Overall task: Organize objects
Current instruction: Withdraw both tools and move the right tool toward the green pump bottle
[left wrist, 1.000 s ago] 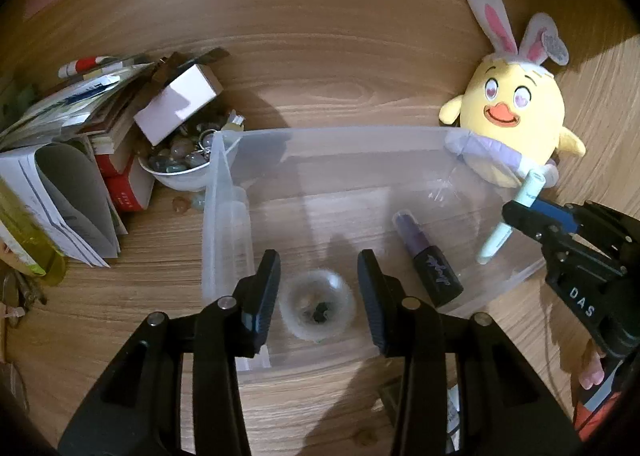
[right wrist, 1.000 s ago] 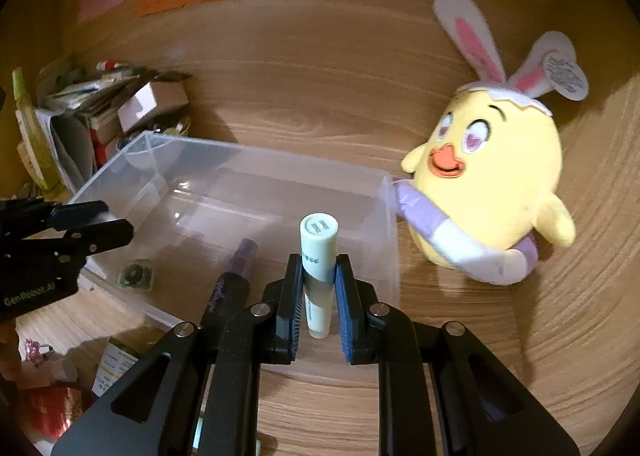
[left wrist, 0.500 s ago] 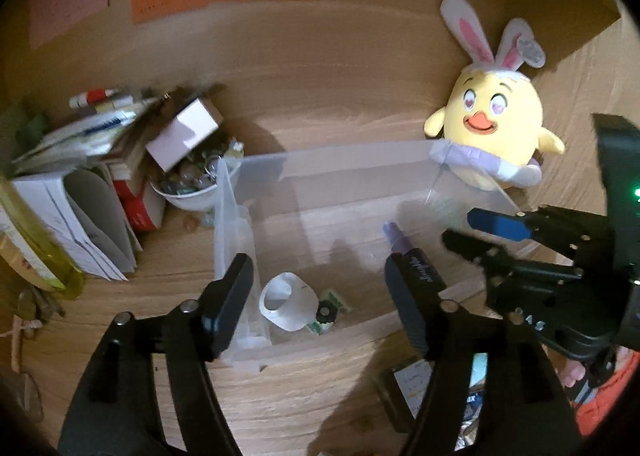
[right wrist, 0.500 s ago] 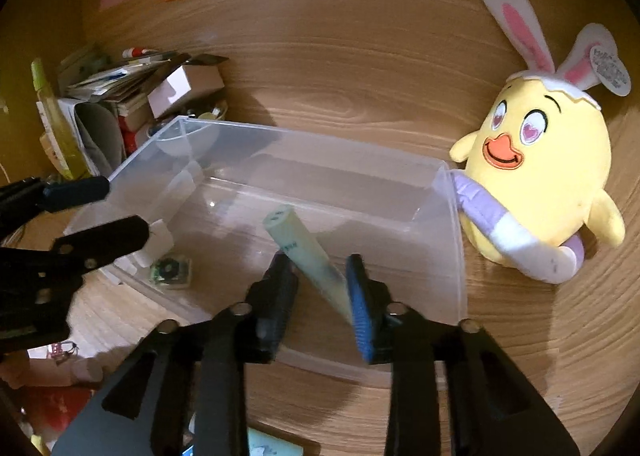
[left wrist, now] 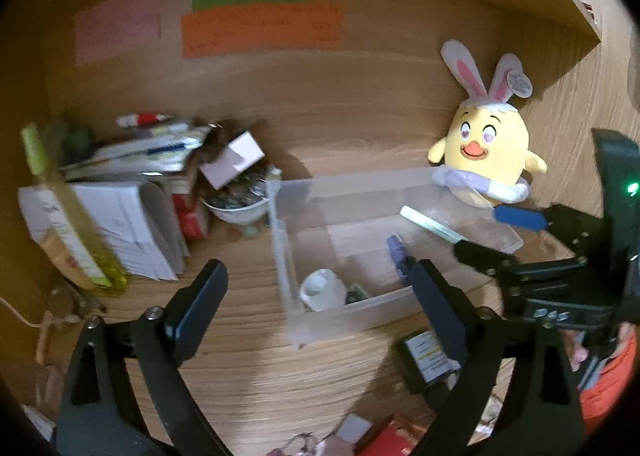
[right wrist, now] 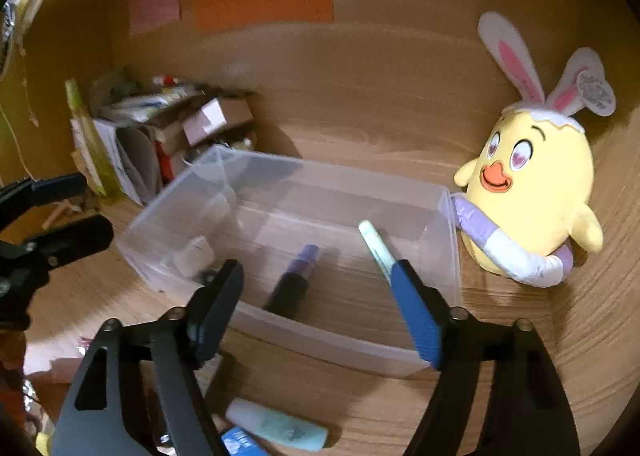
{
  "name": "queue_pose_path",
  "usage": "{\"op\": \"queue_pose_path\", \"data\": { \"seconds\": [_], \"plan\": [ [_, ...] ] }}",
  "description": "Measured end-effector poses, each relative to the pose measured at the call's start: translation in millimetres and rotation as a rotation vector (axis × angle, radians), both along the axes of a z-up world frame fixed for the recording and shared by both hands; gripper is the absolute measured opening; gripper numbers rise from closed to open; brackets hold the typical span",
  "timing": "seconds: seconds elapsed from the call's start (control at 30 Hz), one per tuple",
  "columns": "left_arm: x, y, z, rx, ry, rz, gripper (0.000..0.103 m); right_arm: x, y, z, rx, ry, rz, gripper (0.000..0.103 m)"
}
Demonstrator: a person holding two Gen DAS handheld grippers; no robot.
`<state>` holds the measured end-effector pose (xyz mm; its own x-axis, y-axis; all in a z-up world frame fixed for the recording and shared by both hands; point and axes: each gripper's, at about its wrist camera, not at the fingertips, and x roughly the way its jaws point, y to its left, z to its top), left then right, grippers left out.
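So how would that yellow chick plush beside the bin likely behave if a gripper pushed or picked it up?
The yellow chick plush looks soft and stuffed, so it would probably squash and feel light. It stands tall on a rounded base, so a push may tip it. Its bunny ears would likely flop.

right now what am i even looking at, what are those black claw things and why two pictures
The black claws are two hand-held grippers, each worked by a person, each with a camera looking along its fingers. One picture is from the left gripper, the other from the right gripper. Both have just been opening and hold nothing. On the wooden desk stands a clear plastic box with a pale green tube, a dark purple-capped tube and a small white cup inside. A yellow plush chick sits beside it.
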<state>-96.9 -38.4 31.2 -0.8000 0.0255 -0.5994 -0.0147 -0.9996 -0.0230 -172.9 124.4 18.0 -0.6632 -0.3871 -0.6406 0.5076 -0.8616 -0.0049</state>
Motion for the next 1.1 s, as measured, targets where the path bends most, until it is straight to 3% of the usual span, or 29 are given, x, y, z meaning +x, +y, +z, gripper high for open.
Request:
{"op": "queue_pose_path", "data": {
  "seconds": [0.33, 0.57, 1.1],
  "plan": [
    [30, -11, -12, 0.021, -0.047, -0.019, 0.098, 36, 11, 16, -0.053, 0.032, 0.007, 0.084],
    [37, -18, -51, -0.022, -0.140, 0.005, 0.099, 44, 4, -14, -0.052, -0.063, 0.018, 0.087],
    [68, -54, -98, 0.097, -0.275, 0.063, 0.099, 55, -29, -51, -0.009, -0.161, 0.061, 0.087]
  ]
}}
